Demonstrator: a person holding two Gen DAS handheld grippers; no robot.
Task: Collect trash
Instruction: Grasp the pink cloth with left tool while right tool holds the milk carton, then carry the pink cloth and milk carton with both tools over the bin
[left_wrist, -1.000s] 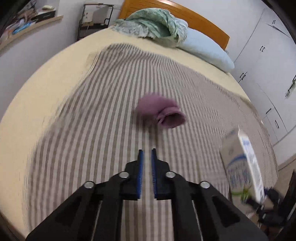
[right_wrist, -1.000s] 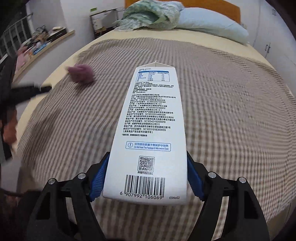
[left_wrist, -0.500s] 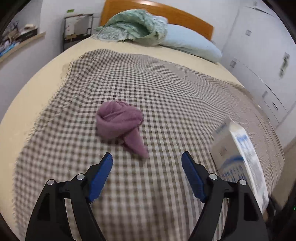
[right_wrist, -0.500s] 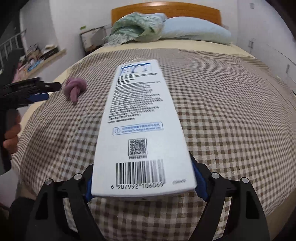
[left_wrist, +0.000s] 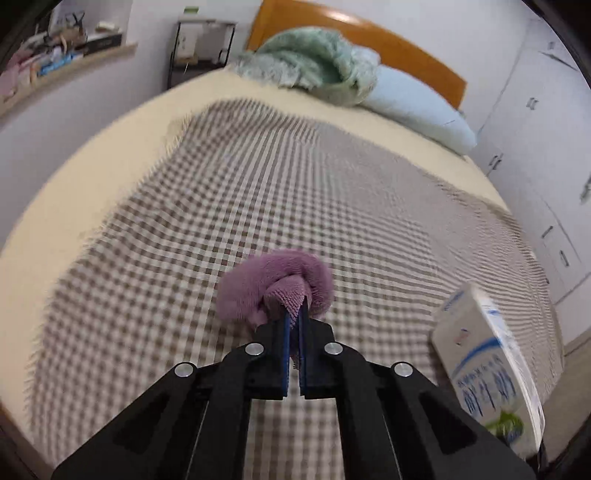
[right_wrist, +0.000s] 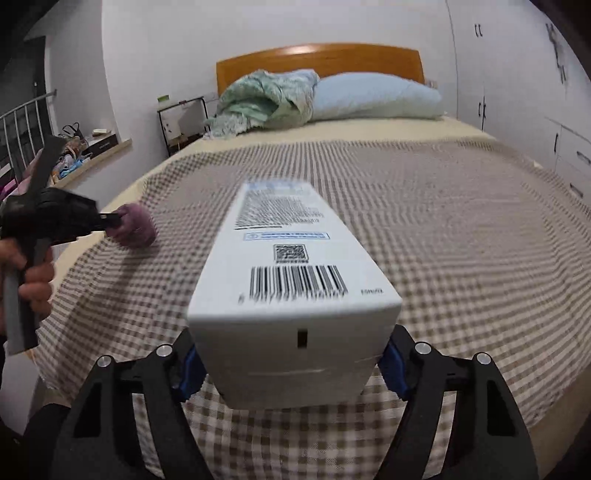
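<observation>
A knotted purple cloth (left_wrist: 273, 288) is pinched by its tail in my left gripper (left_wrist: 294, 325), which is shut on it just above the checked blanket (left_wrist: 258, 206). The right wrist view shows the same cloth (right_wrist: 136, 226) at the left gripper's tip (right_wrist: 110, 220). My right gripper (right_wrist: 288, 363) is shut on a white milk carton (right_wrist: 291, 280), held lengthwise over the bed's foot. The carton also shows at the lower right of the left wrist view (left_wrist: 487, 373).
The bed carries a green bedspread bundle (right_wrist: 266, 101) and a pale blue pillow (right_wrist: 376, 98) against a wooden headboard (right_wrist: 321, 59). A black side rack (right_wrist: 181, 123) and a cluttered shelf (right_wrist: 88, 151) stand left. White wardrobes (left_wrist: 546, 155) line the right.
My left gripper opened wide, moved onto the purple cloth and shut on its tail. The right gripper tipped the carton flatter and drew back toward the bed's foot.
</observation>
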